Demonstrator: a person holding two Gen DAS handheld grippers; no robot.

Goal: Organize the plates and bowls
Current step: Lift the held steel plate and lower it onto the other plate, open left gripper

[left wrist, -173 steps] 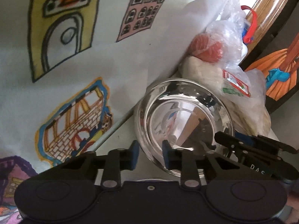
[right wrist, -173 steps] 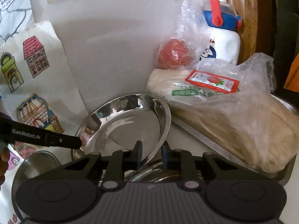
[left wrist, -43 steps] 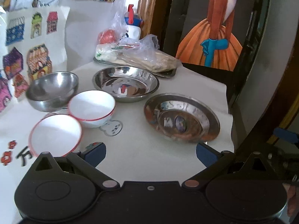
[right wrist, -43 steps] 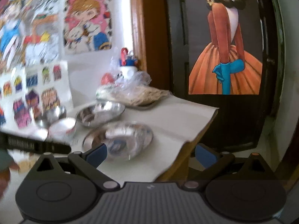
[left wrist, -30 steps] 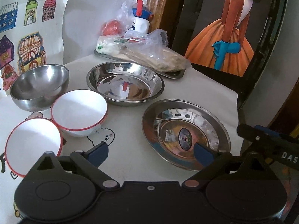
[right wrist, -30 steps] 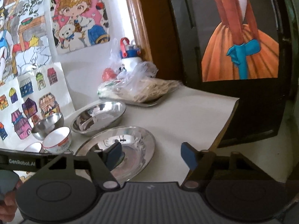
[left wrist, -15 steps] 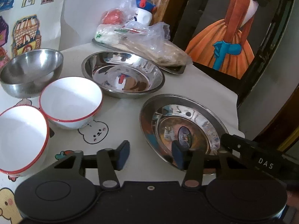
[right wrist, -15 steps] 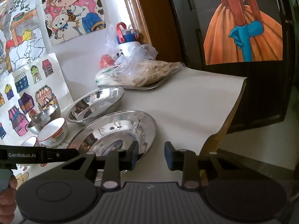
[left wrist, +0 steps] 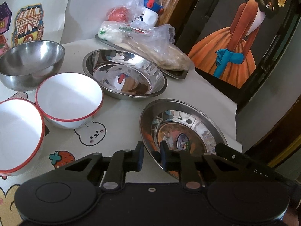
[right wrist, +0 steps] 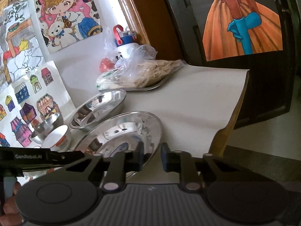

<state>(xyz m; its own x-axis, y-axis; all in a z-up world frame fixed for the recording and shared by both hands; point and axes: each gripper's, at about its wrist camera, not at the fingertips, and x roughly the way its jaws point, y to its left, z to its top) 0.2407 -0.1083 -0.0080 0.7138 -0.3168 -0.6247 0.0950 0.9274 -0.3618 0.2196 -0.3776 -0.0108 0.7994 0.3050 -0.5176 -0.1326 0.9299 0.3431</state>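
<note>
- The flat steel plate (left wrist: 183, 131) lies level on the table, lower centre of both frames.
- Left gripper (left wrist: 151, 157) — jaws nearly closed, straddling its near rim, contact unclear.
- Right gripper (right wrist: 152, 156) likewise at the opposite rim.
- Deep steel dish (left wrist: 125, 73) sits beyond; white bowls (left wrist: 69, 98) to the left.

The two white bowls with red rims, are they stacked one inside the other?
No, the two white bowls sit side by side on the table.
</note>
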